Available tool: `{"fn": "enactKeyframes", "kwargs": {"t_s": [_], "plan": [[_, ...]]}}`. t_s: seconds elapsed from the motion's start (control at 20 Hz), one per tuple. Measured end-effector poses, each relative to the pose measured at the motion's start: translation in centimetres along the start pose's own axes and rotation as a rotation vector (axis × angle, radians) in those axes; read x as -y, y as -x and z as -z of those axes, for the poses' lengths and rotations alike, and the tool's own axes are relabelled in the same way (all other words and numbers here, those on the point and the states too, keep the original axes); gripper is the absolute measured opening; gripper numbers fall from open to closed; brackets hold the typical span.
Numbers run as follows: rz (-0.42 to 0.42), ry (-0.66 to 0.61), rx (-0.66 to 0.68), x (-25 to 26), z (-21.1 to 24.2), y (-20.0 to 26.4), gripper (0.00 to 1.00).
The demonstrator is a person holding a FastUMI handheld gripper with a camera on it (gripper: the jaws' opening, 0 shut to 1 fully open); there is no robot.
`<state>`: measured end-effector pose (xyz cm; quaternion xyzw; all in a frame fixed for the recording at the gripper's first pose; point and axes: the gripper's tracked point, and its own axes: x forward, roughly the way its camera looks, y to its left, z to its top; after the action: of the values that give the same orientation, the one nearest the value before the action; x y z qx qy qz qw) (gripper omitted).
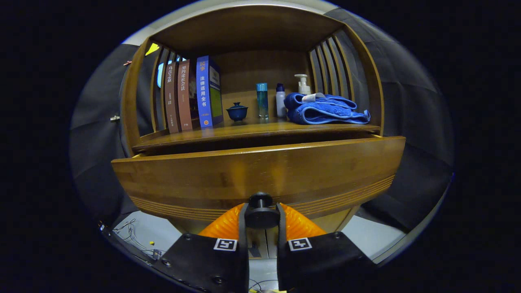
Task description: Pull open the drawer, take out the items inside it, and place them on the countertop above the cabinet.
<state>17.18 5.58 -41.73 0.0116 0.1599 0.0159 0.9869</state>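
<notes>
A wooden cabinet fills the gripper view. Its drawer front (260,171) stands pulled out from the cabinet body, with a dark gap showing behind its top edge. The drawer's round black knob (261,209) sits between my two fingers, and my gripper (261,215) is shut on it. What lies inside the drawer is hidden behind the drawer front. The countertop (244,132) above the drawer runs just beyond the gap.
On the countertop stand three books (191,95) at the left, a small blue lidded cup (237,111), a teal bottle (262,100), a white bottle (281,101), a pump bottle (303,84) and a folded blue towel (325,109). Slatted side walls enclose the shelf.
</notes>
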Motion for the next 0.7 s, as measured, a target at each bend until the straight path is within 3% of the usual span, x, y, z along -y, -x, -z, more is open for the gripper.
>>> {"fn": "enactKeyframes", "kwargs": {"t_s": [0.7], "plan": [[0.0,0.023,-0.002,0.5,1.8,6.2,0.31]]}}
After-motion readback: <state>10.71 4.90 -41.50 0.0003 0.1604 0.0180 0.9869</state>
